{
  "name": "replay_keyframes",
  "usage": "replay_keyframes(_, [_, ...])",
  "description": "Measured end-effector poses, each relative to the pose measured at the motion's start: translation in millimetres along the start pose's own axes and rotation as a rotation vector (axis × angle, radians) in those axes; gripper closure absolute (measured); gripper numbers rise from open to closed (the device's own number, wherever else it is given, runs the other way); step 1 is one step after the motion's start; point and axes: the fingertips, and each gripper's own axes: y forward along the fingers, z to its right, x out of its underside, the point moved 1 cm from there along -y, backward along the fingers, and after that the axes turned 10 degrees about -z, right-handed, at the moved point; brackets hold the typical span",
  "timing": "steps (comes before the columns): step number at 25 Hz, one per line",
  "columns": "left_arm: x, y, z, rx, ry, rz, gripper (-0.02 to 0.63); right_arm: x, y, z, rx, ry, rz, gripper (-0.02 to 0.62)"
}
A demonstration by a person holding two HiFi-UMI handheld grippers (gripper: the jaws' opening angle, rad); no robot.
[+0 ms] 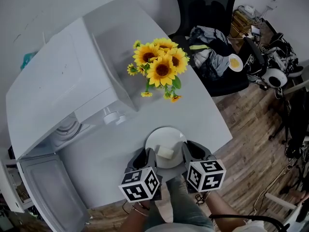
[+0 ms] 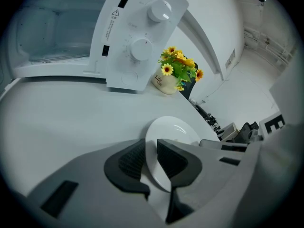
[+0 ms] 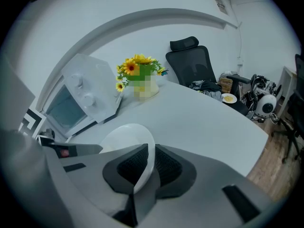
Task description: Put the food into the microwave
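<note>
- A white plate [image 1: 155, 140] sits on the white bench [image 1: 205, 117], close to its near edge, with a pale block of food [image 1: 165, 152] on it.
- The left tool [image 2: 151, 158] has the plate's left rim between its pads, but the jaws stand a little wider than the rim and are not clamped on it.
- The right tool [image 3: 151, 167] has its pads pinched onto the plate's right rim.
- The microwave [image 1: 72, 81] stands on the bench beyond the plate and to the left, its door [image 1: 48, 192] swung wide open towards the near-left corner.
- A pot of sunflowers [image 1: 159, 64] stands just beside the microwave, well beyond the plate.
- A black office chair [image 1: 207, 8] piled with clothes stands past the bench's far edge.
</note>
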Motion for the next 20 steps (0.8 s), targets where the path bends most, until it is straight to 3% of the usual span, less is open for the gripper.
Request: replay_keyframes(20, [-5.2,-70.6,-29.0,0.007,-0.055,0.071,0.541,-13.7,-22.6,-68.1,-0.034,-0.091,0.046,0.537])
